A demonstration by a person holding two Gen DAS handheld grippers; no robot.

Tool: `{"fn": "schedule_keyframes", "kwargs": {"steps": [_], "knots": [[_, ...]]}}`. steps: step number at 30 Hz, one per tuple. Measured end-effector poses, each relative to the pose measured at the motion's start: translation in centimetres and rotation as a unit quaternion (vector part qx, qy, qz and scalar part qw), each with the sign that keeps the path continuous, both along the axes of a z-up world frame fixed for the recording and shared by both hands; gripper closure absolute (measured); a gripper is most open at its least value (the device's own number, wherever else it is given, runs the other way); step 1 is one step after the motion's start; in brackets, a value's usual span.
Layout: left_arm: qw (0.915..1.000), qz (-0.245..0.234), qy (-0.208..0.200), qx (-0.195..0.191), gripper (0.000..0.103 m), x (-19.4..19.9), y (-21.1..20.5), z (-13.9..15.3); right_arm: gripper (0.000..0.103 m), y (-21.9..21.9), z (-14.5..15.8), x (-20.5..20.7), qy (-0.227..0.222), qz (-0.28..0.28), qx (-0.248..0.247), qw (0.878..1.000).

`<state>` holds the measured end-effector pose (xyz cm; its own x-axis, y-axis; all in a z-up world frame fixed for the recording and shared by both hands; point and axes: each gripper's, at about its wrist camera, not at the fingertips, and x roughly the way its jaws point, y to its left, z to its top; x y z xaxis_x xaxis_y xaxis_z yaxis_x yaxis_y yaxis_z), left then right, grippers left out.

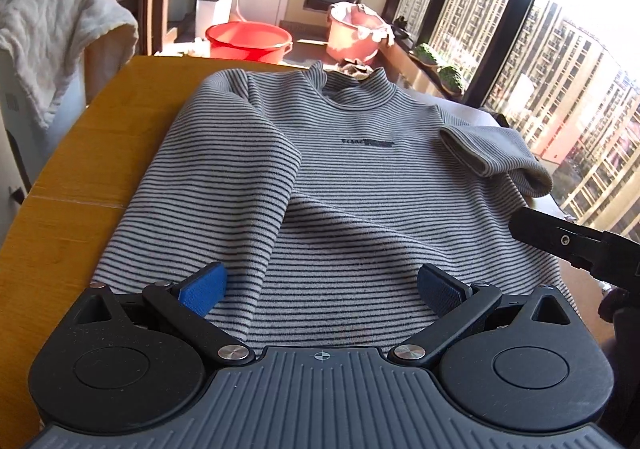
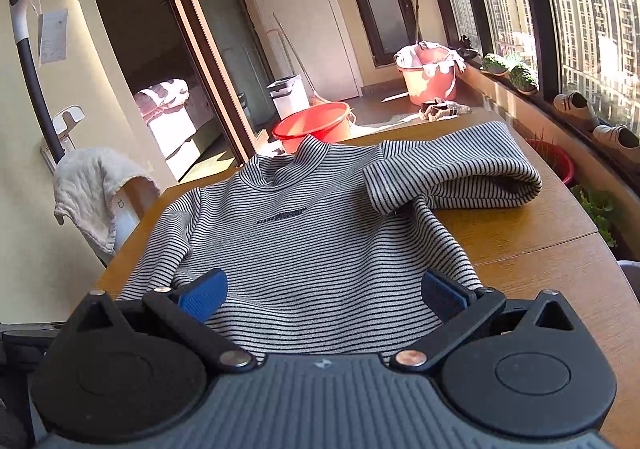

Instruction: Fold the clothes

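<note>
A grey sweater with thin black stripes [image 1: 352, 185] lies face up on a wooden table [image 1: 80, 177], collar far from me. Its left sleeve [image 1: 240, 169] is folded down over the body. Its right sleeve [image 2: 460, 173] is bunched and doubled over at the right shoulder. My left gripper [image 1: 320, 289] is open, hovering over the sweater's near hem, empty. My right gripper [image 2: 324, 293] is open over the hem's right part, empty. Part of the right gripper also shows in the left wrist view [image 1: 580, 249].
A white towel [image 1: 52, 33] hangs over a chair left of the table. A red basin [image 1: 248, 41], a pink bucket [image 1: 352, 33] and a white bin [image 1: 214, 7] stand on the floor beyond. Windows and a sill with shoes [image 2: 576, 109] run along the right.
</note>
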<state>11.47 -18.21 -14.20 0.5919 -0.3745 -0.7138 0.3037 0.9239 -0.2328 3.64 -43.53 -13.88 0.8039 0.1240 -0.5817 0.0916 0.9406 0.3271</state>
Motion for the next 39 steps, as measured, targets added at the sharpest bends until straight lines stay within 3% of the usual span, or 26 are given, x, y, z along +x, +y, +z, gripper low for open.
{"fn": "schedule_keyframes", "kwargs": {"steps": [3,5,9,14,18,20,22,23,27,30,33,35,39], "knots": [[0.9999,-0.009,-0.005,-0.004,0.0,0.0,0.4,-0.2,0.0,-1.0,-1.8,1.7,0.055,-0.004,0.045,0.997],[0.9996,-0.026,-0.013,-0.006,0.0,-0.5,0.9,-0.5,0.0,-1.0,-2.2,1.2,0.046,0.003,0.045,0.998],[0.9986,-0.046,-0.012,-0.021,0.0,-2.0,2.5,-0.6,0.0,0.0,-2.6,-1.4,0.044,0.028,0.005,0.999],[0.9961,-0.054,0.014,-0.069,0.0,-4.7,4.8,-0.4,0.0,2.7,-2.6,-6.4,0.07,0.063,-0.084,0.992],[0.9983,-0.047,-0.008,-0.035,0.0,-5.8,3.8,-0.5,0.0,4.8,-2.7,-7.4,0.082,0.087,-0.154,0.981],[0.9992,-0.032,-0.012,-0.021,0.0,-5.9,2.9,-0.2,0.0,4.3,-2.1,-6.7,0.089,0.103,-0.144,0.98],[0.9992,-0.027,-0.005,-0.029,0.0,-6.2,2.0,0.5,0.0,3.4,-1.0,-6.6,0.063,0.108,-0.148,0.981],[0.9985,-0.034,-0.002,-0.043,0.0,-6.6,1.6,1.0,0.0,3.1,-0.3,-6.6,0.046,0.098,-0.176,0.978],[0.9931,-0.085,0.021,-0.077,0.0,-7.8,-0.4,2.3,0.0,2.7,2.0,-5.6,-0.019,0.066,-0.328,0.942],[0.9905,-0.111,0.027,-0.076,0.0,-9.1,-1.3,2.0,0.004,2.6,2.5,-2.8,-0.035,0.075,-0.422,0.903],[0.9906,-0.105,0.04,-0.077,0.0,-8.7,-1.0,0.8,0.034,3.6,1.3,0.1,-0.008,0.106,-0.473,0.874],[0.9902,-0.095,0.058,-0.084,0.0,-8.2,-0.6,0.0,0.037,4.5,0.3,1.5,0.002,0.124,-0.495,0.86],[0.9876,-0.096,0.068,-0.104,0.0,-7.9,0.4,-0.7,0.035,6.0,-2.4,3.2,-0.004,0.133,-0.571,0.81]]}}
